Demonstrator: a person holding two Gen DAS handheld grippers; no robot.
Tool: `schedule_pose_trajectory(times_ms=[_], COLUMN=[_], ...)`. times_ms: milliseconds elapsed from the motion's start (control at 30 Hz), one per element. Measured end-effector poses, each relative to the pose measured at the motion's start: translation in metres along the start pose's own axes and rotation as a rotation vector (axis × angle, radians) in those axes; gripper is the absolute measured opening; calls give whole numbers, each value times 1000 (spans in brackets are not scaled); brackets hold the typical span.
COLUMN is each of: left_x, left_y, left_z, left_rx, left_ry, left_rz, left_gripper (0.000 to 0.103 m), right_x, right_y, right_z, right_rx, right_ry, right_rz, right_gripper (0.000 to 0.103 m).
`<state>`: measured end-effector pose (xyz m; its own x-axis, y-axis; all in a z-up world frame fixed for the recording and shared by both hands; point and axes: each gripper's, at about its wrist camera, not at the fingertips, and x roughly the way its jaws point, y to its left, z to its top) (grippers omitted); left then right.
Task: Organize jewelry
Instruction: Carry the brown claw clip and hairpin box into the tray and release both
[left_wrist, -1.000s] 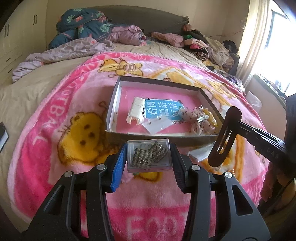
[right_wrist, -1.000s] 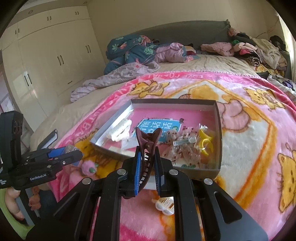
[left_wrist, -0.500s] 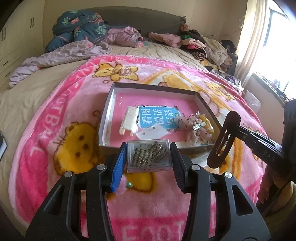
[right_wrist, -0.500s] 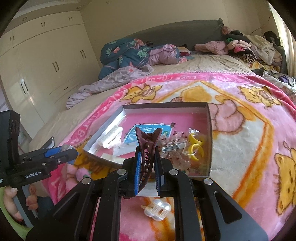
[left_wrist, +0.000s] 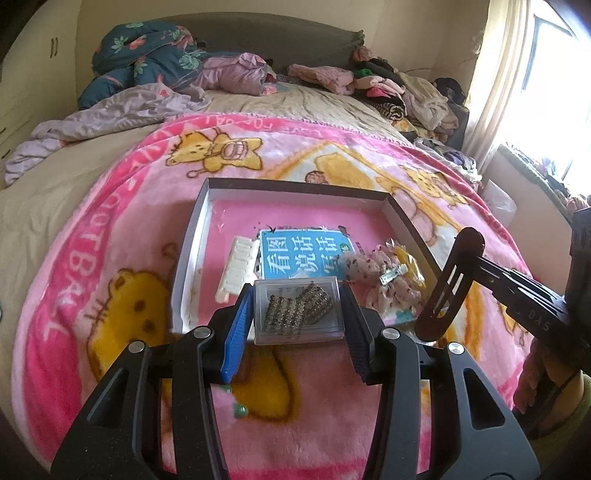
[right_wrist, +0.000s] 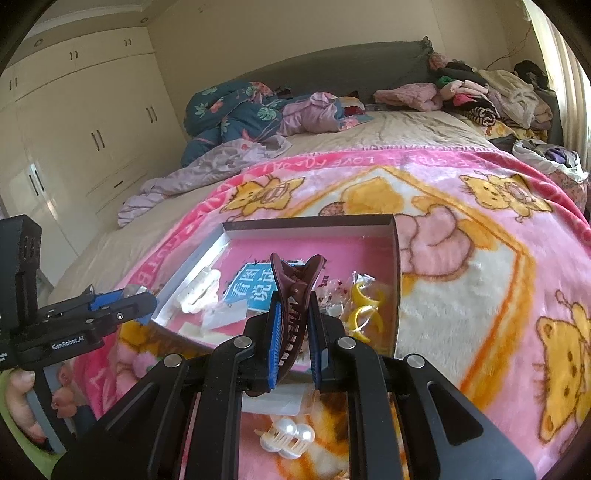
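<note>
The clear case (left_wrist: 297, 305) of sparkly clips sits pinched between the left gripper (left_wrist: 295, 314) pads, held above the near rim of the tray (left_wrist: 192, 258), at about 6 o'clock of it. The brown claw clip (right_wrist: 295, 295) is clamped in the right gripper (right_wrist: 293, 332), whose jaws are squeezed fully together on it, teeth toward the camera; it hangs over the tray's near edge at roughly 5 o'clock. Both are being carried to the tray, I judge. Inside it lie a white comb clip (left_wrist: 236, 267) at 9 o'clock, a blue card (left_wrist: 303, 254) in the middle, a floral bow (left_wrist: 384, 280) and yellow rings (right_wrist: 364, 306) at 3 o'clock. To place well, bring the case over the bare pink floor at 12 o'clock, lower it flat, then let go. Set the claw clip beside the bow, clear of the wall. On the blanket (right_wrist: 461, 295), a pearl clip (right_wrist: 288, 437) waits at 6 o'clock, outside the tray
</note>
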<state>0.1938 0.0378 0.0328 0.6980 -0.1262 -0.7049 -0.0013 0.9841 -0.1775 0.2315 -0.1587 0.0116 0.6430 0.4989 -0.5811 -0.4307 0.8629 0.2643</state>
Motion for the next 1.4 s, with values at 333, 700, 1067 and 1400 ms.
schedule_pose_trajectory(times_ms=[333,700,1067,1400], left_x=[26,48,69,79], left_y=[0,-7,-14,-15], left_z=[16,18,11,8], left_rx=[5,15,43,52], left_ry=[28,59,98,112], left_rz=[3,-14,-29,-31], left_gripper=[38,38,38,38], right_x=[10,23,38,48], right_y=[-10,-16,-34,-41], right_z=[10,16,11,2], right_rx=[10,19,56,64], right_ry=[-3,2,17,42], right_rz=[-10,-18,-46,-77], right_gripper=[13,13,13,13])
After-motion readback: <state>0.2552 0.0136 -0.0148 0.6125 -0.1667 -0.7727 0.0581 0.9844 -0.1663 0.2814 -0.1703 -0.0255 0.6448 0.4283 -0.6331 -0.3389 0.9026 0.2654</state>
